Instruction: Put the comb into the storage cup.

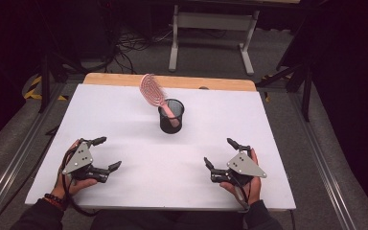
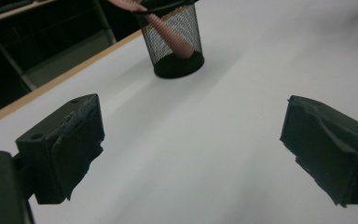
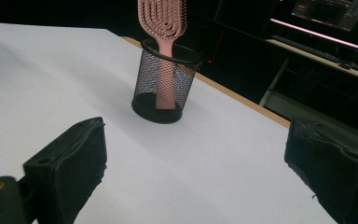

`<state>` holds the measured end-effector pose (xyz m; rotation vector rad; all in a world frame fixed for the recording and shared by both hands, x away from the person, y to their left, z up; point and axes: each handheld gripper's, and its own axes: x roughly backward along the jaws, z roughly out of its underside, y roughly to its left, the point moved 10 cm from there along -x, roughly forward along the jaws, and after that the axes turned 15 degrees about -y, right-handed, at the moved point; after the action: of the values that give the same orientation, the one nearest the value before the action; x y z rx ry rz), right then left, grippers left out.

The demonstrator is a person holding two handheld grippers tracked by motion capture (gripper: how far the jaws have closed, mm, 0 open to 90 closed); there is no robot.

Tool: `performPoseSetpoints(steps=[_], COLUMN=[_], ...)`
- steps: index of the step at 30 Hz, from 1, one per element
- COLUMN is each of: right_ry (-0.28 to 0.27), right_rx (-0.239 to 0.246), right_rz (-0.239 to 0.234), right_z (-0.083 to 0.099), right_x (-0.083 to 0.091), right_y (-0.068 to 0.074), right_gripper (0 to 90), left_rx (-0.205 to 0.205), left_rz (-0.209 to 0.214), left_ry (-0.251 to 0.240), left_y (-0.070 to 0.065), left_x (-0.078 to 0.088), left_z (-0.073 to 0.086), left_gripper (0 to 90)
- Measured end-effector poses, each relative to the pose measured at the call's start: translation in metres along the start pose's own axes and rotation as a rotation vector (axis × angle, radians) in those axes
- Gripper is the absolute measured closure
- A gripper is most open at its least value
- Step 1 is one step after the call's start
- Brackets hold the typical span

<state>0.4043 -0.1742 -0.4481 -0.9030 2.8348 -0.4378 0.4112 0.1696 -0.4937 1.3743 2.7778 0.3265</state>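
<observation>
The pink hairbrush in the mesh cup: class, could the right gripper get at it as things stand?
Probably yes. The right gripper is open and faces the hairbrush, which leans out of the black mesh cup; only bare white table lies between them.

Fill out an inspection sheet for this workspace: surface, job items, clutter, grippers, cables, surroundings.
Surface: white tabletop, wooden strip along the far edge.
Job's things: pink hairbrush standing handle-down, leaning, in a black mesh cup at mid-table.
Clutter: nothing seen.
Grippers: left gripper and right gripper near the front edge, jaws wide apart, holding nothing.
Cables: one trailing from the left gripper; a tangle on the floor beyond the table.
Surroundings: grey floor, white desk frame behind, dark room.
</observation>
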Motion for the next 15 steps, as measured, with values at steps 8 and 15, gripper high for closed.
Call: performPoseSetpoints(steps=[8,15], right_ry=[-0.003,0.004], right_rx=[0.004,0.008], right_rz=[-0.009,-0.013], right_z=[0.000,0.003], right_x=[0.002,0.001], right_y=[0.001,0.006], right_gripper=[6.4,6.7], left_rx=[0.039,0.048], left_rz=[-0.023,-0.024], left_ry=[0.004,-0.009], left_y=[0.003,0.005], left_x=[0.012,0.014], left_z=[0.005,0.005], left_gripper=[5.3,4.3])
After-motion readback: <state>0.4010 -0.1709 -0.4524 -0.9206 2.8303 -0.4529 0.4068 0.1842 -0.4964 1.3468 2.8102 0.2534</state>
